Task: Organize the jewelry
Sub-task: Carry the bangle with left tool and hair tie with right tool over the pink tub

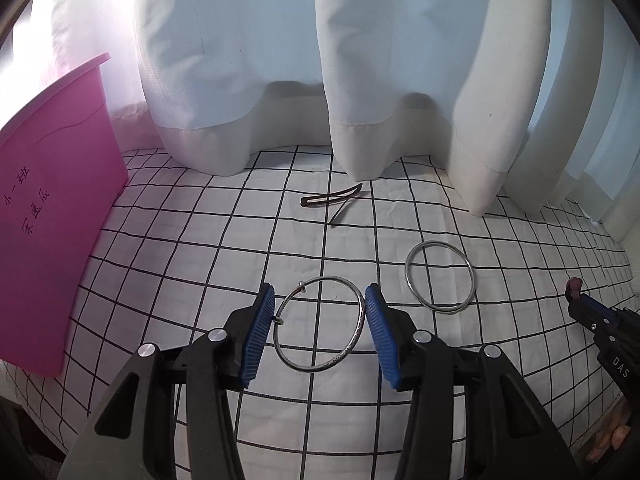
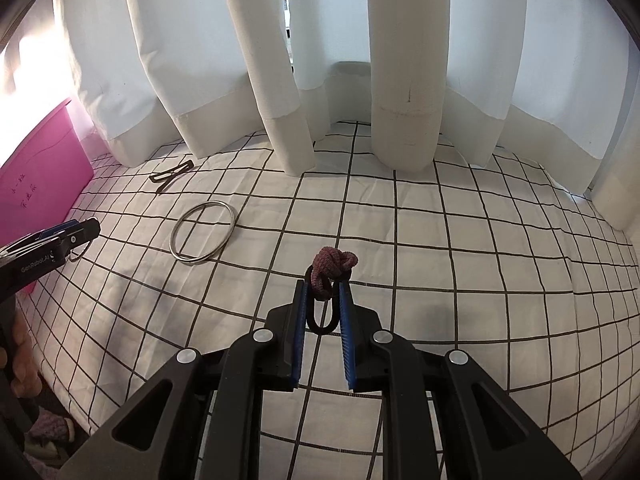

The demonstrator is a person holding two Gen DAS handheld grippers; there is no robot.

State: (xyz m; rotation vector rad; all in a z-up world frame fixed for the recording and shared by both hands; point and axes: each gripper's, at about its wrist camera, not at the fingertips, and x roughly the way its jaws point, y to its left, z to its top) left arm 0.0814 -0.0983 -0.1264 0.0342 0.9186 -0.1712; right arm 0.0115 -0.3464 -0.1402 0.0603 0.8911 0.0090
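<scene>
My left gripper (image 1: 320,300) is closed around a thin silver bangle (image 1: 362,322) with a small clasp; both blue pads touch its sides. A second silver bangle (image 1: 440,276) lies on the checked cloth to the right, also in the right wrist view (image 2: 203,237). Two dark hair clips (image 1: 332,200) lie crossed near the curtain, seen too in the right wrist view (image 2: 172,176). My right gripper (image 2: 325,286) is shut on a black hair tie with a mauve knitted knot (image 2: 332,266), held just above the cloth. The right gripper shows at the left view's edge (image 1: 576,292).
A pink plastic box (image 1: 52,220) with handwriting stands at the left, also visible in the right wrist view (image 2: 36,176). White curtains (image 1: 360,80) hang along the back and rest on the black-and-white checked cloth (image 1: 200,240). The cloth's front edge drops off at the lower left.
</scene>
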